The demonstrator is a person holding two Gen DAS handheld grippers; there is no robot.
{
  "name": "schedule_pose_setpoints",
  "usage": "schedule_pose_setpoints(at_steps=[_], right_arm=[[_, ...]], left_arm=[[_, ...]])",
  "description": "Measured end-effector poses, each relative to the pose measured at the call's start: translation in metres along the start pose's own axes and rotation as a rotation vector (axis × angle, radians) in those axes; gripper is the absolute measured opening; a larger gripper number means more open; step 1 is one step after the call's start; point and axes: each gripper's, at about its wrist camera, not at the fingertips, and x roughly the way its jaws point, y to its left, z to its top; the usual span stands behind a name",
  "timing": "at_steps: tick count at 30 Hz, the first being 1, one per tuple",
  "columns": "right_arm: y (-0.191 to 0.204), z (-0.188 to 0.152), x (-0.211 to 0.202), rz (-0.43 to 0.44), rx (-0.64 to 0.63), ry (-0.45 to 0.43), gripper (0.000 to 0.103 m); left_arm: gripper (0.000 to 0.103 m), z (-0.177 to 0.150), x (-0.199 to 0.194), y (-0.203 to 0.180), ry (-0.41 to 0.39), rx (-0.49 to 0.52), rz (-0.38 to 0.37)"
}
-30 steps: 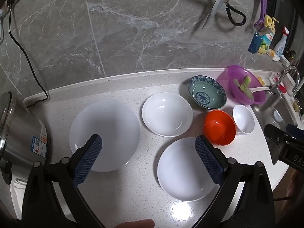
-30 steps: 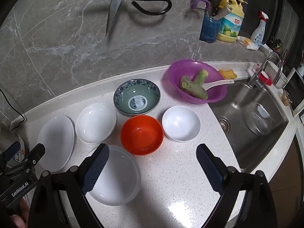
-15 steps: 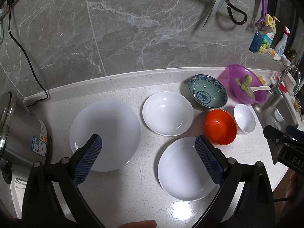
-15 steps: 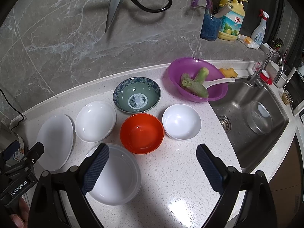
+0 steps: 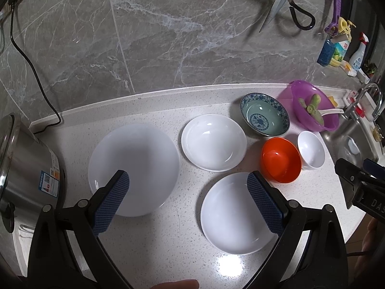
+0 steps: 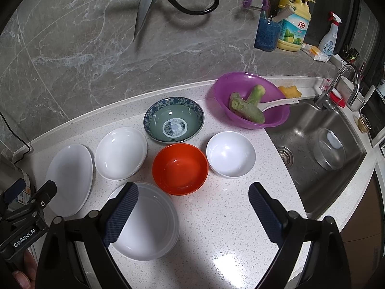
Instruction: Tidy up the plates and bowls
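White front plate (image 5: 231, 214) partly hidden behind left hand-held gripper (image 5: 187, 197) finger.

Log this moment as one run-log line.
left tongs: open, empty | right tongs: open, empty | orange bowl: on counter, untouched | stacking: not started

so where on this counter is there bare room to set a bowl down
Bare counter lies in front of the orange bowl and small white bowl, up to the sink. Another strip runs behind the flat plate, toward the wall. The middle is crowded: dishes nearly touch.
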Motion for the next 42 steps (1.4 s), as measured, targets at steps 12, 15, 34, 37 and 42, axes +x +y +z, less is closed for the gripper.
schedule_pose_setpoints(at_steps=[12,15,34,37,42], right_arm=[[0.0018,0.0005,0.0015,0.0,-0.002,0.001,0.095],[0.0023,-0.0004,0.0019,0.0,-0.002,0.001,0.095],[0.0036,0.001,0.0021,-0.001,-0.004,0.004,0.095],[0.0029,0.0015,0.0018,0.001,-0.002,0.006,0.095],[0.0062,0.0027,0.0044,-0.002,-0.004,0.008,0.095]], left_arm=[[0.099,0.001,0.0011,-0.0004,0.001,0.0,0.001],[0.099,0.0009,0.0011,-0.0005,0.001,0.001,0.002],[0.099,0.0007,0.0016,-0.001,0.003,-0.001,0.002],[0.099,0.0006,0.0021,-0.0011,0.003,-0.001,0.001],[0.099,0.0006,0.0022,-0.0012,0.004,-0.001,0.002]])
